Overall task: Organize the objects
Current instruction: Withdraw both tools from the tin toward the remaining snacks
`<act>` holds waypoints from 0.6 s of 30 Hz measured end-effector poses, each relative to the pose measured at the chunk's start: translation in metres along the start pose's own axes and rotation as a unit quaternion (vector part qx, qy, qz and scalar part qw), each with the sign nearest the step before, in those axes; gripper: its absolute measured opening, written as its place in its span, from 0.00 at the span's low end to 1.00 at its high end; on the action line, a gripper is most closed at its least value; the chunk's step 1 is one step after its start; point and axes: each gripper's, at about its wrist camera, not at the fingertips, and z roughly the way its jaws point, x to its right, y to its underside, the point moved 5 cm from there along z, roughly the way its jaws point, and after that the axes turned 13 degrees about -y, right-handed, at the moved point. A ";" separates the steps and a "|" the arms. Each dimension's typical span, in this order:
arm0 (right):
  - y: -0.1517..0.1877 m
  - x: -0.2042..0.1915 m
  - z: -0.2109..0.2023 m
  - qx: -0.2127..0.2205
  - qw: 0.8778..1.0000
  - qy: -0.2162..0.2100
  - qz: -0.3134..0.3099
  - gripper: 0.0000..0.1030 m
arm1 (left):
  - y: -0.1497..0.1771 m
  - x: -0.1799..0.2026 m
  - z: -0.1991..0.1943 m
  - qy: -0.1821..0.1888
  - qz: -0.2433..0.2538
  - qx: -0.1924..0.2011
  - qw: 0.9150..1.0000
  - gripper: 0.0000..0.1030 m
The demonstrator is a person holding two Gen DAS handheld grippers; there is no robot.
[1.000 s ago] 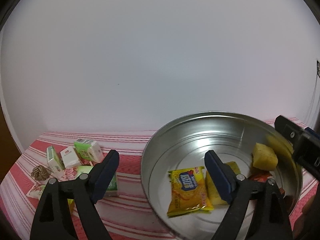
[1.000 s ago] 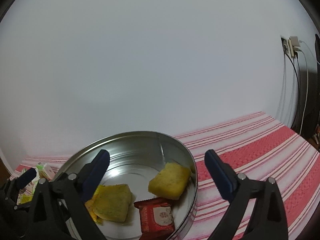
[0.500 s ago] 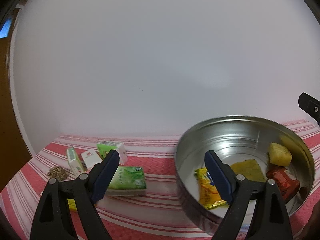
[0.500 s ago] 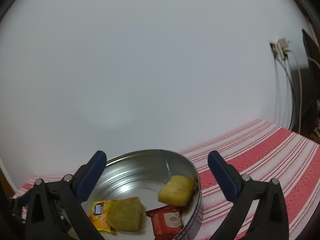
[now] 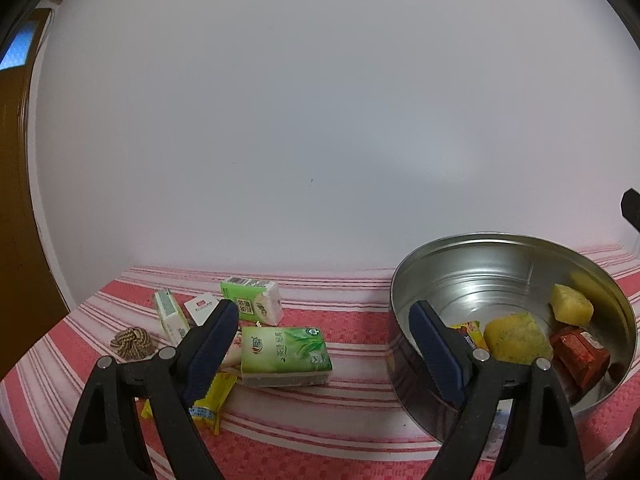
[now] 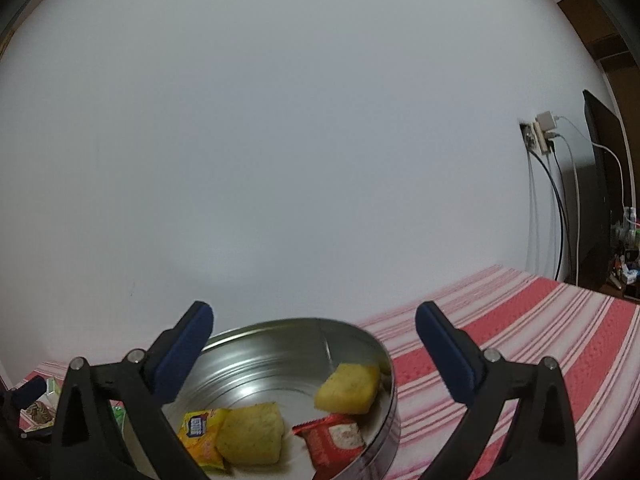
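My left tool (image 5: 320, 344) wide open, empty, facing green tissue pack (image 5: 285, 354) left of round tin (image 5: 424, 280). Plan: straddle pack's short sides, squeeze gently. Right tool (image 6: 312, 344) wide open, empty.

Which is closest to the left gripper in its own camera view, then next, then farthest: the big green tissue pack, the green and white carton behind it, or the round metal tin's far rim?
1. Big green tissue pack, lying between the left gripper's open fingers.
2. Green and white carton, behind it, left of centre.
3. Round metal tin's far rim, back right.
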 end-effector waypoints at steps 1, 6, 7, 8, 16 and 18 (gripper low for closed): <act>0.001 -0.002 0.000 -0.001 1.000 0.000 -0.002 1.00 | 0.000 -0.001 0.000 0.001 0.000 -0.001 1.000 0.86; 0.005 -0.015 -0.004 -0.003 1.000 -0.002 -0.017 1.00 | 0.003 -0.008 0.004 0.010 -0.004 -0.007 1.000 0.86; 0.008 -0.017 -0.004 -0.004 1.000 -0.004 -0.020 1.00 | 0.003 -0.010 0.004 0.009 -0.004 -0.008 1.000 0.86; 0.010 -0.020 -0.005 -0.006 1.000 -0.006 -0.021 1.00 | 0.004 -0.012 0.005 0.008 -0.005 -0.009 1.000 0.86; 0.020 -0.044 -0.011 -0.023 0.999 -0.026 -0.009 1.00 | 0.007 -0.033 0.013 -0.003 -0.002 -0.013 1.000 0.86; 0.023 -0.052 -0.011 -0.029 0.999 -0.034 -0.006 1.00 | 0.008 -0.040 0.016 -0.006 -0.005 -0.017 1.000 0.86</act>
